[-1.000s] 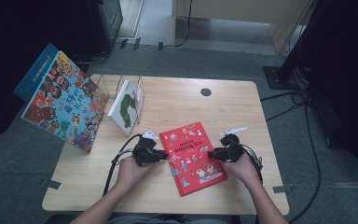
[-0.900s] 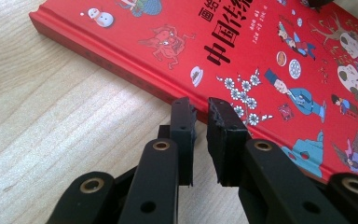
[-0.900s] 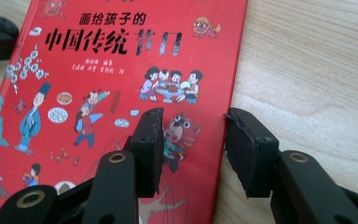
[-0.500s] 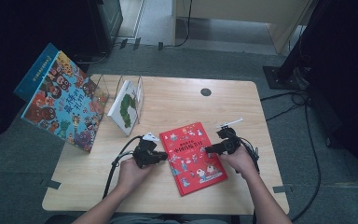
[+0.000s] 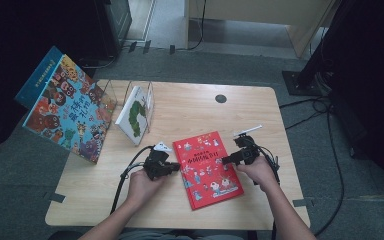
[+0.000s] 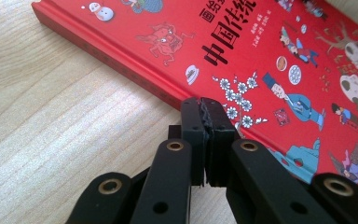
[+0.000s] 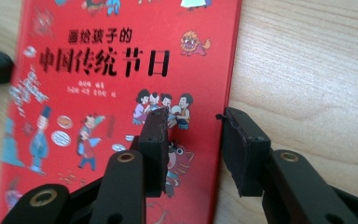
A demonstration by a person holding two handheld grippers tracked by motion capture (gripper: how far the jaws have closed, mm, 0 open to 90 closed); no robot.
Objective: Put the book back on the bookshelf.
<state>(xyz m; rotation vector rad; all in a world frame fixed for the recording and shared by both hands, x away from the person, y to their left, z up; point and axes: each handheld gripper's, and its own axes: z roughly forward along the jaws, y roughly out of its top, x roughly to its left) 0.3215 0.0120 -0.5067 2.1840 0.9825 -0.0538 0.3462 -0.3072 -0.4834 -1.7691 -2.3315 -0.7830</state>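
- High view: a red book (image 5: 206, 169) lies flat on the wooden tabletop (image 5: 190, 107), between the left gripper (image 5: 176, 168) at its spine edge and the right gripper (image 5: 228, 159) at its opposite edge.
- Left gripper view: jaws pressed together, empty, tips over the book's (image 6: 279, 60) spine edge.
- Right gripper view: jaws spread, just closing further, straddling the book's (image 7: 116, 70) edge without pinching it.

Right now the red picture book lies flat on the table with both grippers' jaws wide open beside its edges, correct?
Not quite: the left gripper is shut at the red picture book's spine edge, as the left gripper view shows. The right gripper stands open.
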